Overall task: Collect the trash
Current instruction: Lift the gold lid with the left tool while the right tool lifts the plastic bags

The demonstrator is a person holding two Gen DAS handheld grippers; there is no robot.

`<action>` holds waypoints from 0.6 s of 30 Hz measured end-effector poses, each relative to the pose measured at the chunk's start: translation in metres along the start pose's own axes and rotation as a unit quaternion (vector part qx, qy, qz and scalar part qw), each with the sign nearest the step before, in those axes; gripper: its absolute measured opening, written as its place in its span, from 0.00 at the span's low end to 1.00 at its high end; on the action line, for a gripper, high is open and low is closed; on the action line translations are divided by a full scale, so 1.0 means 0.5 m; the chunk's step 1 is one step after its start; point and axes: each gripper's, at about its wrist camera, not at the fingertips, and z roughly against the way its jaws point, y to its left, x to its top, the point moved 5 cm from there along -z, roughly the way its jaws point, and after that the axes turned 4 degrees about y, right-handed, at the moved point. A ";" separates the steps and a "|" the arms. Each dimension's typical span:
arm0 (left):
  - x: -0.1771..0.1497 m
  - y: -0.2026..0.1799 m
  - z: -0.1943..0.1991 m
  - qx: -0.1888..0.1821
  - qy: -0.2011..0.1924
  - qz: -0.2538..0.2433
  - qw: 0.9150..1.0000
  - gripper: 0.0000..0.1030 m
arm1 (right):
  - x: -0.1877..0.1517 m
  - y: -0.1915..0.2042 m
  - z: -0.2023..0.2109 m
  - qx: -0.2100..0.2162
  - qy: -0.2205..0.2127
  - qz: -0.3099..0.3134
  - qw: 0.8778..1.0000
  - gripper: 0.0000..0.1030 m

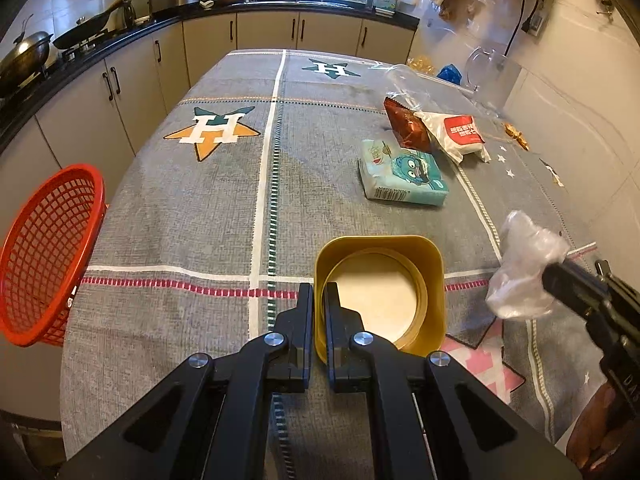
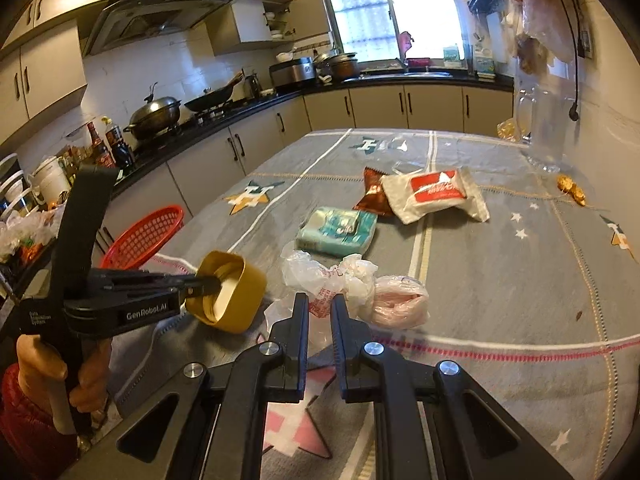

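The left gripper (image 1: 318,292) angles steeply down over the table, its jaws clenched on the near wall of a yellow cup (image 1: 380,292), one finger outside the rim and one inside. In the right wrist view the same gripper (image 2: 208,286) reaches in from the left edge of the frame, nearly level, with a hand (image 2: 48,376) wrapped around its grip at the lower left and a red sleeve (image 2: 28,432) below it. The cup hangs tipped, mouth toward the camera, showing a pale inside with stepped rings and a squarish rounded rim.

The right gripper (image 2: 320,304) sits at the bottom centre of its view, jaws pinched on a crumpled clear plastic bag (image 2: 320,280) with red print; a pinkish lump (image 2: 400,304) bulges beside it to the right. In the left wrist view that bag (image 1: 524,264) hangs in the air at the right edge of the frame.

A red mesh basket (image 1: 48,256) stands at the table's left edge. Further up the grey tablecloth (image 1: 200,208) lie a teal tissue pack (image 1: 404,178), a dark red snack wrapper (image 1: 406,128) and a white-and-red packet (image 1: 456,132), close together.
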 end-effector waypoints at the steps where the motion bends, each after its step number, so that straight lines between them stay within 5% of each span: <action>1: -0.001 -0.001 0.003 0.002 -0.002 0.000 1.000 0.05 | -0.001 0.001 -0.001 0.000 0.001 0.000 1.000 0.12; 18: -0.002 -0.007 0.016 0.012 -0.018 -0.010 1.000 0.05 | 0.000 0.012 0.004 0.003 0.001 0.001 1.000 0.12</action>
